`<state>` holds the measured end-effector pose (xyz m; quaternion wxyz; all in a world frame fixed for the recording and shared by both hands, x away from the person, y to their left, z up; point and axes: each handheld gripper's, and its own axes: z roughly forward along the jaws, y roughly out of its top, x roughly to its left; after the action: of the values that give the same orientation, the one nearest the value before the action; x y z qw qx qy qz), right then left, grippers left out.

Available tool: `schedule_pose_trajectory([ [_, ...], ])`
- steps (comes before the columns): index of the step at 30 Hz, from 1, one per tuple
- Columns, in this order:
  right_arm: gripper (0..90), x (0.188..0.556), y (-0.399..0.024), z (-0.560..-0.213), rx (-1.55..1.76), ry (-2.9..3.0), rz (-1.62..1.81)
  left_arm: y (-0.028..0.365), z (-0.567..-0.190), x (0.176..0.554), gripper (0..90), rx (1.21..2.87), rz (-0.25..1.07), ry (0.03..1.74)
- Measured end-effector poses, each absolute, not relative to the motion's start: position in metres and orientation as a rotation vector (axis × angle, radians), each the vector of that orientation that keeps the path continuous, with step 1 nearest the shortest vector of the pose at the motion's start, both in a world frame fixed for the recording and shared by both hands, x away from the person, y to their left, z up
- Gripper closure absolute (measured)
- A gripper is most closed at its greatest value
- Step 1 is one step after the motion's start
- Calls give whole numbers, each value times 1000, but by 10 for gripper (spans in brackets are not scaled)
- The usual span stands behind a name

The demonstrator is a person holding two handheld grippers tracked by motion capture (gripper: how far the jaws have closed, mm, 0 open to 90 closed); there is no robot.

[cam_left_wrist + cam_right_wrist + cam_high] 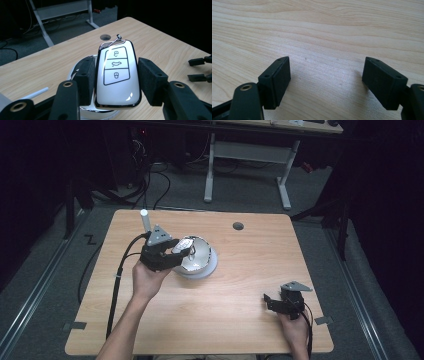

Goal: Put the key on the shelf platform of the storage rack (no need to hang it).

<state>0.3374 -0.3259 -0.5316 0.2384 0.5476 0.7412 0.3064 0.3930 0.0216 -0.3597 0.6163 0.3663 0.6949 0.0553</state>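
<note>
Glossy white car key fob with chrome edge and three outlined buttons (117, 75): clamped between pads of left tool (116, 80), held above round white dish with shiny metal lining (205, 262) near centre of light wooden worktop (240, 290). Small wire loop at fob's top end. Left tool (176, 254) closed on fob's sides. Right tool (325, 82) wide apart, nothing between pads, low over bare worktop, well apart from dish. White rod (145, 221) upright behind left tool.

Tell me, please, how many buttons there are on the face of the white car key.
3, stacked on the white car key between the left gripper's jaws: top button, middle button, bottom button. The key's back is hidden.
</note>
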Motion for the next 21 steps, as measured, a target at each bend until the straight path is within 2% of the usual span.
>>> schedule_pose_trajectory([
  [12,231,337,-326,-532,1494,2034,838,10,-386,411,501,875,152,1648],
  [14,231,337,-326,-532,1494,2034,838,6,-390,417,501,841,165,1603],
  [15,231,337,-326,-532,1495,2034,838,8,-392,415,500,881,165,1656],
  [17,231,337,-326,-532,1494,2034,838,9,-398,420,500,898,179,1651],
  [18,231,337,-326,-532,1494,2034,838,6,-399,424,500,830,169,1626],
  [20,231,337,-326,-532,1494,2034,838,7,-404,427,500,848,188,1620],
  [21,231,337,-326,-532,1494,2034,838,8,-404,425,500,853,157,1701],
])
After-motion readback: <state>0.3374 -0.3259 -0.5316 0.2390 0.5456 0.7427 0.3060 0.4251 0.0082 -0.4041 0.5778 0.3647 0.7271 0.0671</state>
